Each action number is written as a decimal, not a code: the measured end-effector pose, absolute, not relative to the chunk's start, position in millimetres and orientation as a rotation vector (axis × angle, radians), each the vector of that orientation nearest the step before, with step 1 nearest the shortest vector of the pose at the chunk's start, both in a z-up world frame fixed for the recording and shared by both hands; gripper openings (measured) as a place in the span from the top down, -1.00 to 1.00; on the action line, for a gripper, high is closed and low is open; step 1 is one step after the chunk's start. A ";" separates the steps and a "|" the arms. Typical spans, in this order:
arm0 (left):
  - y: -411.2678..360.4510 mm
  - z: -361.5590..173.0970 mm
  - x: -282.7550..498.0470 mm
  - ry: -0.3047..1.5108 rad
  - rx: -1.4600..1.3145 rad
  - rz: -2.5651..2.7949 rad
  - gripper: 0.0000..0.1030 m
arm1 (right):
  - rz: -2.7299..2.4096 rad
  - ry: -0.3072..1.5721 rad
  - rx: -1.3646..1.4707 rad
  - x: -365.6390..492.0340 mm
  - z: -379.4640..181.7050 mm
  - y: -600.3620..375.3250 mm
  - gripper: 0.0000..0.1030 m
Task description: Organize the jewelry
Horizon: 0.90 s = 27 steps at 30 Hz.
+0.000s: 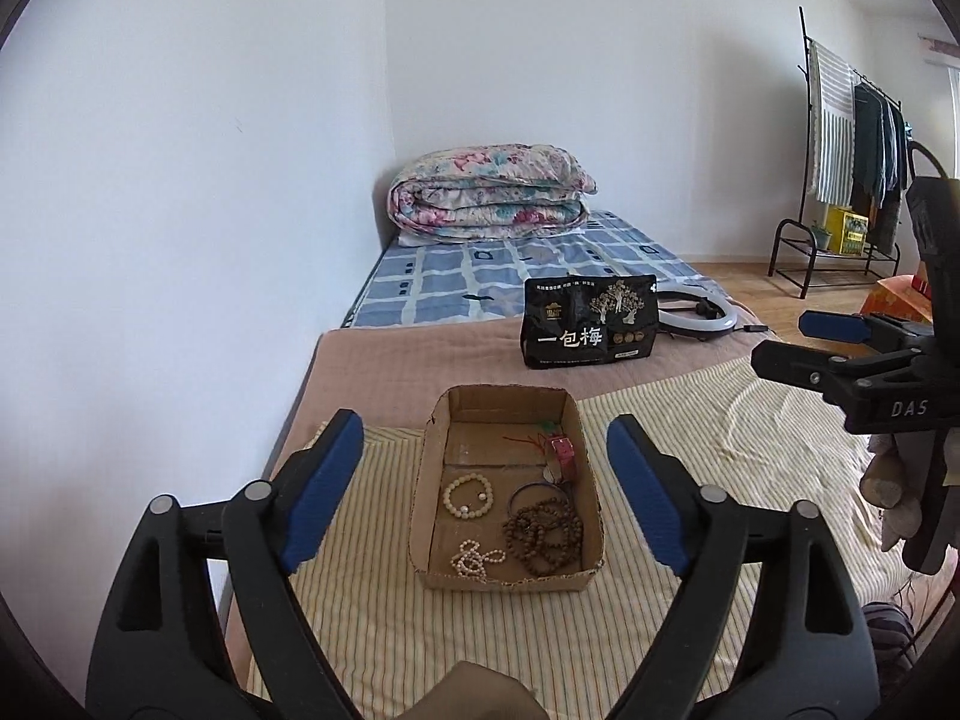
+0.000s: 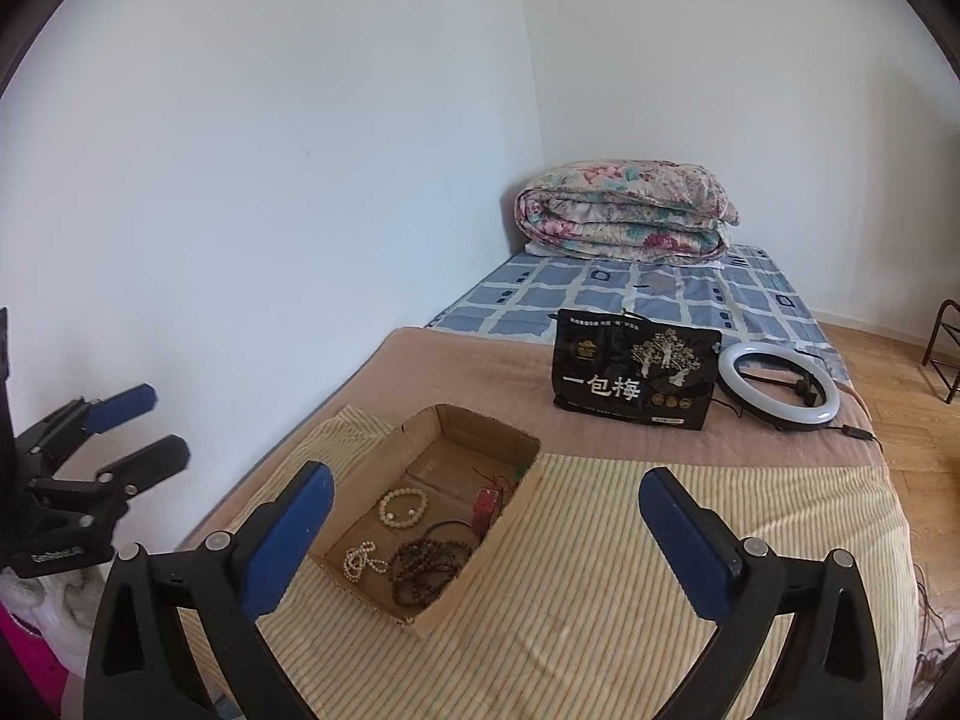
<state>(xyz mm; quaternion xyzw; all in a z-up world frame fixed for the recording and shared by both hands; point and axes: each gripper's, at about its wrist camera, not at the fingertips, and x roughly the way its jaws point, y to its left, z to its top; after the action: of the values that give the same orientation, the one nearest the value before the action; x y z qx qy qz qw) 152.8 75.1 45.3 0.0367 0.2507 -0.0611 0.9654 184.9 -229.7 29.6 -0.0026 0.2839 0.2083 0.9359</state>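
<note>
White walls (image 1: 210, 120), bed (image 2: 750, 420), wooden floor (image 1: 750, 282).

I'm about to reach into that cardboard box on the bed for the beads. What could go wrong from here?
The brown bead strand is piled in loops against a dark bangle, so a pinch may drag both. The cardboard box sits loose on soft striped bedding and could slide or tip. Both the left gripper and the right gripper are open.

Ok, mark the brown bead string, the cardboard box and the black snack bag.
brown bead string (image 1: 545, 534), left wrist view, middle of the coil.
cardboard box (image 1: 429, 468), left wrist view, left wall.
black snack bag (image 2: 636, 381), right wrist view, front face.
</note>
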 end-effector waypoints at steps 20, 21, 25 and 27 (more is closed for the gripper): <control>65.7 46.5 131.8 0.522 0.065 -0.095 -0.99 | 0.324 0.581 -0.041 163.8 20.7 -243.1 -0.99; 64.7 47.1 131.9 0.523 0.064 -0.094 -0.99 | 0.324 0.579 -0.039 162.9 20.7 -244.3 -0.99; 65.2 47.1 131.6 0.521 0.066 -0.094 -0.99 | 0.318 0.576 -0.040 161.2 20.2 -245.6 -0.99; 64.7 47.5 131.5 0.521 0.063 -0.093 -0.99 | 0.309 0.569 -0.043 159.4 20.3 -245.8 -0.99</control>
<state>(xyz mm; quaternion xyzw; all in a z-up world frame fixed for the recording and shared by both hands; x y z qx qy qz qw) 131.5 64.7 47.5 0.0311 0.2572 -0.0460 0.9648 159.4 -245.8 20.3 -0.0211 0.2796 0.1520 0.9478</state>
